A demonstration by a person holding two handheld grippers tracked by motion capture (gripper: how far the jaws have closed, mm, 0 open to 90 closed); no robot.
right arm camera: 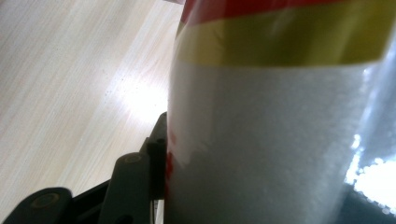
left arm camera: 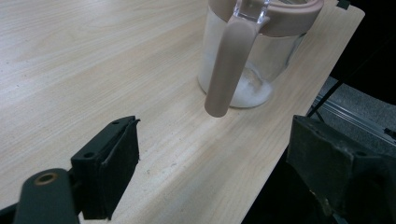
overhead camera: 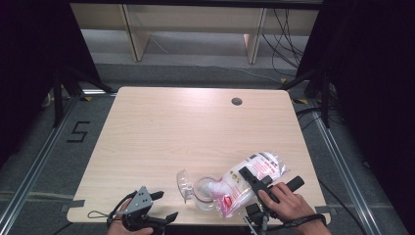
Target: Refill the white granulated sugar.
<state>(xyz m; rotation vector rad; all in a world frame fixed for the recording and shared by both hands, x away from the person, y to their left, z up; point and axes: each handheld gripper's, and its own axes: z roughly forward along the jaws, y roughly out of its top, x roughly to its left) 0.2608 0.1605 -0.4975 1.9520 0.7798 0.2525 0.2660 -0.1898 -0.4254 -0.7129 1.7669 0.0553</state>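
A clear glass jar [overhead camera: 204, 193] stands near the table's front edge, its hinged lid [overhead camera: 183, 185] swung open to the left. My right gripper [overhead camera: 255, 180] is shut on a clear bag of white grains [overhead camera: 257, 169] with red print, tilted so its lower end lies over the jar's mouth. In the right gripper view the bag [right arm camera: 280, 121] sits between the jaws and hides the right one. My left gripper [overhead camera: 164, 205] is open at the front left, apart from the jar. In the left gripper view the jar [left arm camera: 252, 70] holds a little white powder, and a pinkish strap [left arm camera: 226, 70] hangs from its rim.
The wooden table [overhead camera: 171, 127] has a round cable hole [overhead camera: 237, 101] at the back right. Its front edge [left arm camera: 280, 154] runs just beside the jar. Black curtains and cables flank the table, with shelving behind.
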